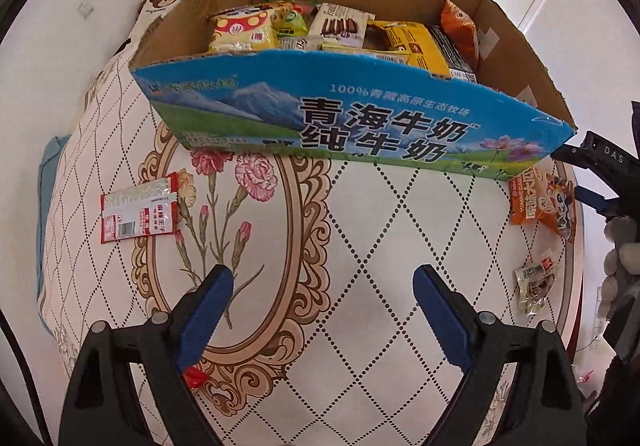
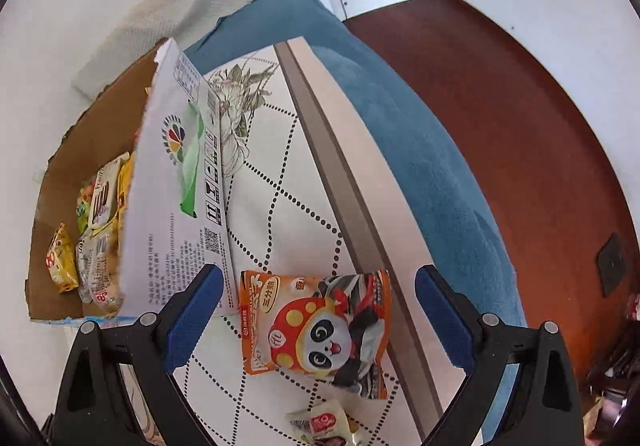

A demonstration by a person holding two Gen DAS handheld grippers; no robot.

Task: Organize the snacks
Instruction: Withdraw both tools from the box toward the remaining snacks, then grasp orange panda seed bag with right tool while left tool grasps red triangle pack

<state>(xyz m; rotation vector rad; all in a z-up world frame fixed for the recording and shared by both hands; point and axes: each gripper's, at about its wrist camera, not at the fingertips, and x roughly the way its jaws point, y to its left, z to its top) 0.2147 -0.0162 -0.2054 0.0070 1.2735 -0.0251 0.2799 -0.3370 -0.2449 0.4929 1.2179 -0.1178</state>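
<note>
Right gripper (image 2: 319, 282) is held open over the orange packet (image 2: 316, 330) beside the box (image 2: 176, 205); left gripper (image 1: 323, 278) is spread, empty.

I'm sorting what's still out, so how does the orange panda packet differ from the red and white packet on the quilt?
The orange packet is puffy and larger; the red and white packet is flat and smaller. The orange packet lies by the box's right end, between the open right gripper's fingers; the red and white packet lies off the box's left end, away from the open left gripper. Both rest on the quilt, outside the box.
</note>
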